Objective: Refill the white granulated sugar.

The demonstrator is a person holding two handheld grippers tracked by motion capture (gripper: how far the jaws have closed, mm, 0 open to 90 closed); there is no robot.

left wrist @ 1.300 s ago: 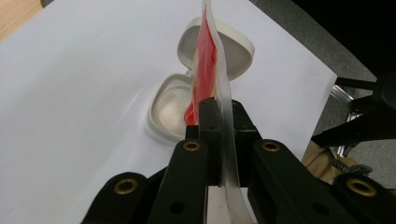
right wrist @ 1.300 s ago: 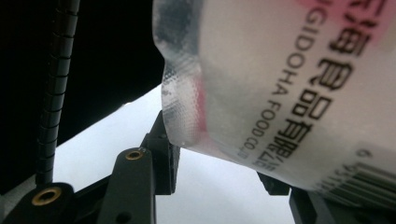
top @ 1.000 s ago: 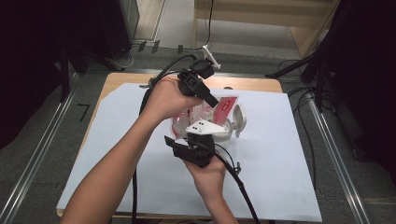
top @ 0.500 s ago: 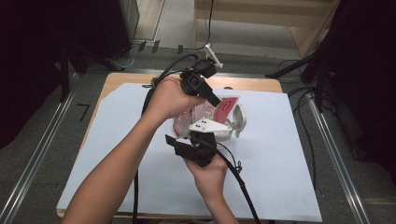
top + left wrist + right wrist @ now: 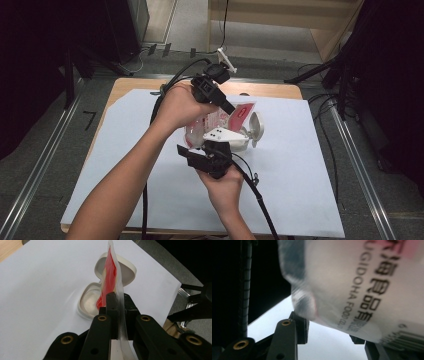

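The left gripper (image 5: 117,302) is clamped shut on the sealed edge of a red-and-white food pouch (image 5: 110,277), holding it on edge above an open white clamshell container (image 5: 87,303). In the high view this left gripper (image 5: 227,107) sits at the far side of the pouch (image 5: 220,120), with the left hand (image 5: 177,105) wrapped around its body. The right gripper (image 5: 328,335) stands partly open around the lower, bulging end of the pouch (image 5: 352,282); one jaw lies just beside the film and the other is largely hidden behind it, so whether the pads actually press on the pouch cannot be told. In the high view the right gripper (image 5: 212,150) sits at the near side of the pouch, carried by the right hand (image 5: 222,180). Compared with the high views from one second and half a second ago, nothing has shifted: both hands, both grippers and the pouch occupy the same places, and the jaw settings are unchanged. This indicates a hold phase, probably a pause before the pouch is opened or emptied into the container (image 5: 252,130). The container rests just right of the grippers on a white sheet (image 5: 310,190) covering the table (image 5: 270,89), its lid hinged open.
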